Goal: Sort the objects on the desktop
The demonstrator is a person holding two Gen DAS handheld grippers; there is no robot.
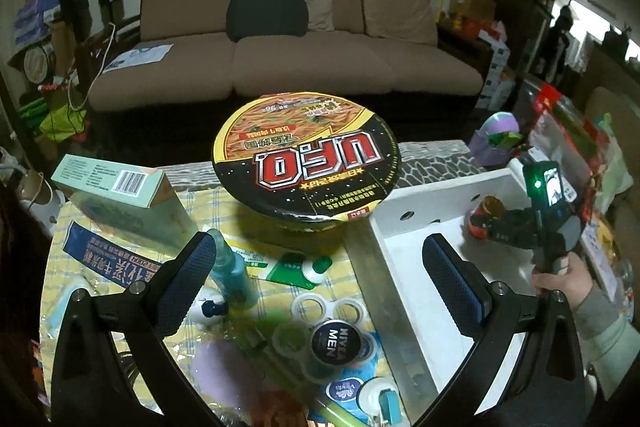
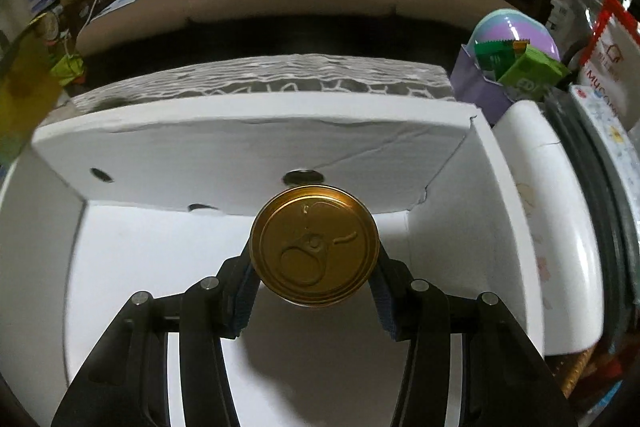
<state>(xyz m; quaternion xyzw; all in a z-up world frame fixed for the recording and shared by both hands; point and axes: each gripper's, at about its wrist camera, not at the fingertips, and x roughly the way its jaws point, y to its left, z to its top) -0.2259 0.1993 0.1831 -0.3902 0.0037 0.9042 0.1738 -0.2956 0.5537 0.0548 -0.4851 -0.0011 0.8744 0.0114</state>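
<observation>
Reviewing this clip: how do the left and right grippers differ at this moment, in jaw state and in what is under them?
The left gripper has its jaws spread wide with nothing between them; the right gripper is shut on a gold-topped can.
The left gripper hangs over the cluttered checked cloth near the UFO noodle bowl; the right gripper is over the white box.
Both have black fingers with blue pads.

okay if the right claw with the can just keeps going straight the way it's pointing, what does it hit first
Probably the white box: the right claw, shut on the gold-topped can, points down into it, so the can's base likely meets the box floor first. Depth is unclear.
</observation>
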